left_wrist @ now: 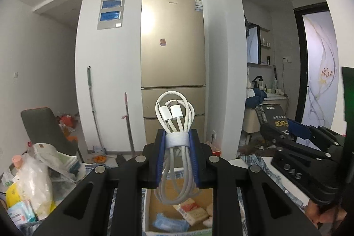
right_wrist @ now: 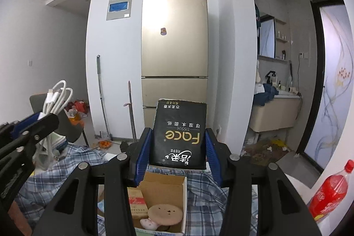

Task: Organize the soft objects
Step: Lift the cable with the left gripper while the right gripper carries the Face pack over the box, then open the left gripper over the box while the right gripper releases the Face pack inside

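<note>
My left gripper (left_wrist: 177,138) is shut on a coiled white cable (left_wrist: 176,123) tied with a white band, held upright above an open cardboard box (left_wrist: 152,207). My right gripper (right_wrist: 177,136) is shut on a black tissue pack (right_wrist: 180,136) marked "Face", held above the same box (right_wrist: 163,185). The box holds a tan packet (left_wrist: 191,210), a blue packet (left_wrist: 169,223) and a pink plush item (right_wrist: 164,212). The left gripper with the cable (right_wrist: 56,101) shows at the left of the right wrist view. The right gripper (left_wrist: 294,132) shows at the right of the left wrist view.
The box sits on a blue plaid cloth (right_wrist: 55,169). Bags and packets (left_wrist: 33,187) pile up at the left by a grey chair (left_wrist: 44,129). A red soda bottle (right_wrist: 329,191) stands at the right. A gold fridge (left_wrist: 172,48), a mop (left_wrist: 94,110) and a broom stand behind.
</note>
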`<state>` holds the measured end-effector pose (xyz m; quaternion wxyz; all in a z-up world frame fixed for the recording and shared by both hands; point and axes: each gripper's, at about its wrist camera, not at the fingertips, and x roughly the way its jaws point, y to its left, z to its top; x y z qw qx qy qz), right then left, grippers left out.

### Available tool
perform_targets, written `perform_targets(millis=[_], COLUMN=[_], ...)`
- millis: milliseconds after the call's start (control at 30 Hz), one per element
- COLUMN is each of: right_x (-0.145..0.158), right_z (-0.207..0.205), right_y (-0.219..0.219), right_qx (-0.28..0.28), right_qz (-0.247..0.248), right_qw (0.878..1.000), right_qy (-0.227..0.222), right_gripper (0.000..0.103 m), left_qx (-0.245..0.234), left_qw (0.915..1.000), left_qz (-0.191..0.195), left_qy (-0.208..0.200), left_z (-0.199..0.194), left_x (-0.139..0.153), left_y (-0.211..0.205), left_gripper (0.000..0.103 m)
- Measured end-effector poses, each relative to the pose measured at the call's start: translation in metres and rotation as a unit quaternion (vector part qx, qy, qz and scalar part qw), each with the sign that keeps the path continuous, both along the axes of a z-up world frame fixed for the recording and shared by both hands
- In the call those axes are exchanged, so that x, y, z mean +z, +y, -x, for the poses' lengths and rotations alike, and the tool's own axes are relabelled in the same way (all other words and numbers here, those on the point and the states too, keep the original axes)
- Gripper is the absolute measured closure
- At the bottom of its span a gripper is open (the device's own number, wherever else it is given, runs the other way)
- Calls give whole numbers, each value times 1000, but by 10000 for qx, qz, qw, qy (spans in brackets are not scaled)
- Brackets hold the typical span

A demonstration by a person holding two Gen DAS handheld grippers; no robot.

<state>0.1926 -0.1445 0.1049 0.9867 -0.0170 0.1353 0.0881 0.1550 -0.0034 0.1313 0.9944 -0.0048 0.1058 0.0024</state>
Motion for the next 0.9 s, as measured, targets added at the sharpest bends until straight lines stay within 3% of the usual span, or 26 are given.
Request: perform_targets(millis=[200,367,533,733,900], right_x=[-26,-67,-107,-143,-164], right_z=[-27,-50,-76,-88,-99], right_y=[2,9,16,22,25], right_qx=[45,232,696,800,739], right_qz=[-48,18,-114,51,179], right_qw=[9994,9957,9793,9634,9507], right_qy=[334,892,1896,2558,3006], right_gripper=[57,57,57,57,57], left_qx=[-137,-93,-12,103,21], left_qw=[9988,9947,9823,9642,9550], left_qz=[217,53,-48,-118,-17], left_qy=[411,1022,1871,2646,2967], left_z=[-34,-62,-93,-112,-121], left_x=[-24,-56,-96,-132,-151], left_y=[21,20,21,25,29], left_gripper=[80,80,80,80,80])
